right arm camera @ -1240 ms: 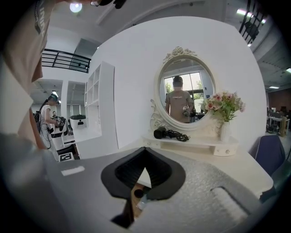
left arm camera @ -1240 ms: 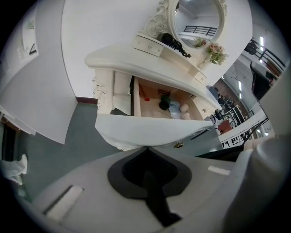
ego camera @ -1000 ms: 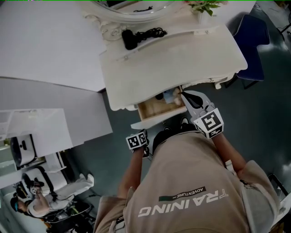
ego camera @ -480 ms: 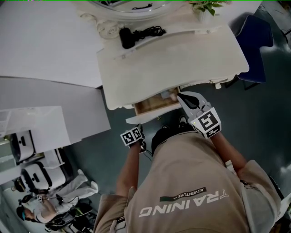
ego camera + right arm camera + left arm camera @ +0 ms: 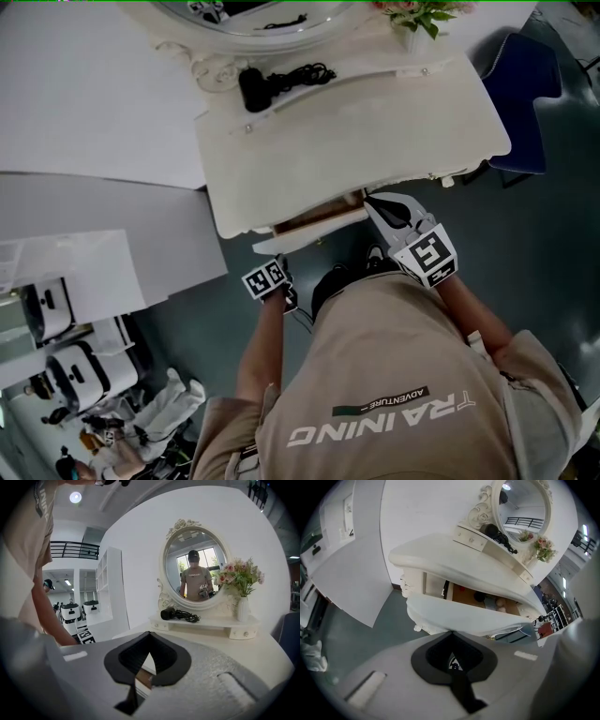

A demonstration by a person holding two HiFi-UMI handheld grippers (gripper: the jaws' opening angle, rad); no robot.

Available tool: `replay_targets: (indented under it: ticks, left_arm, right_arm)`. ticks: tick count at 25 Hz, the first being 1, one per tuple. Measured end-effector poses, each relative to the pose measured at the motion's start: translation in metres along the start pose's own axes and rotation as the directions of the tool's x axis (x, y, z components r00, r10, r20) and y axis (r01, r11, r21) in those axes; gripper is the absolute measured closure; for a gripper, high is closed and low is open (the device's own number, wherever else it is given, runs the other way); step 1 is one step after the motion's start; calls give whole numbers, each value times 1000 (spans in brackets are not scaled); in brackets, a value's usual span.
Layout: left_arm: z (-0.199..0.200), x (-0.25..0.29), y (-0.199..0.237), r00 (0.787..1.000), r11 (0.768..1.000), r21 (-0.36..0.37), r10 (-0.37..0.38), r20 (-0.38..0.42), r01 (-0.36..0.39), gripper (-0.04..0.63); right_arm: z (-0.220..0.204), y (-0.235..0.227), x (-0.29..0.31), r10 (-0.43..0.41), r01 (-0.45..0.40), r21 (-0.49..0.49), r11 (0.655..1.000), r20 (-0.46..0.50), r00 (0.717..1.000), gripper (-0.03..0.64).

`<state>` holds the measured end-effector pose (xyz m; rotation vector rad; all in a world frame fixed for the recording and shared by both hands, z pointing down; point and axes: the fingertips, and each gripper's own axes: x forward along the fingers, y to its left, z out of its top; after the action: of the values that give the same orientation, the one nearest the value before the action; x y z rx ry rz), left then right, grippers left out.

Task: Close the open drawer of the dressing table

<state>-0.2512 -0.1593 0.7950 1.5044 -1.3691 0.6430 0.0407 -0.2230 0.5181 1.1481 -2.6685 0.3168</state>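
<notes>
The cream dressing table (image 5: pixel 375 122) fills the upper middle of the head view. Its drawer (image 5: pixel 300 235) stands out only a narrow strip from under the top. My right gripper (image 5: pixel 373 202) is shut, its tip against the right end of the drawer front. My left gripper (image 5: pixel 267 279) hovers just in front of the drawer's left end; its tips are hidden there. In the left gripper view the shut left gripper (image 5: pixel 450 633) faces the drawer front (image 5: pixel 454 618), with small items (image 5: pixel 490 602) showing inside. The right gripper (image 5: pixel 150 633) looks over the table top.
A black hair dryer (image 5: pixel 258 86) with its cord, a flower vase (image 5: pixel 417 19) and an oval mirror (image 5: pixel 194 564) stand at the table's back. A blue chair (image 5: pixel 525 103) is to the right, a white partition (image 5: pixel 94 103) to the left, white machines (image 5: pixel 75 375) at lower left.
The drawer has slid in from roughly half open to a narrow gap. My right gripper moved in with its front; the left gripper drifted up and left towards the table.
</notes>
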Motion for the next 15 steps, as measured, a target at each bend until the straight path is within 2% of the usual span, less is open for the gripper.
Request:
replay_targets:
  ticks: [15]
  left_arm:
    - [43,25,-6,999,999,-24,41,4,-41,577]
  right_arm:
    - [0,-31,-5,-23,24,43,999,-19,1000,614]
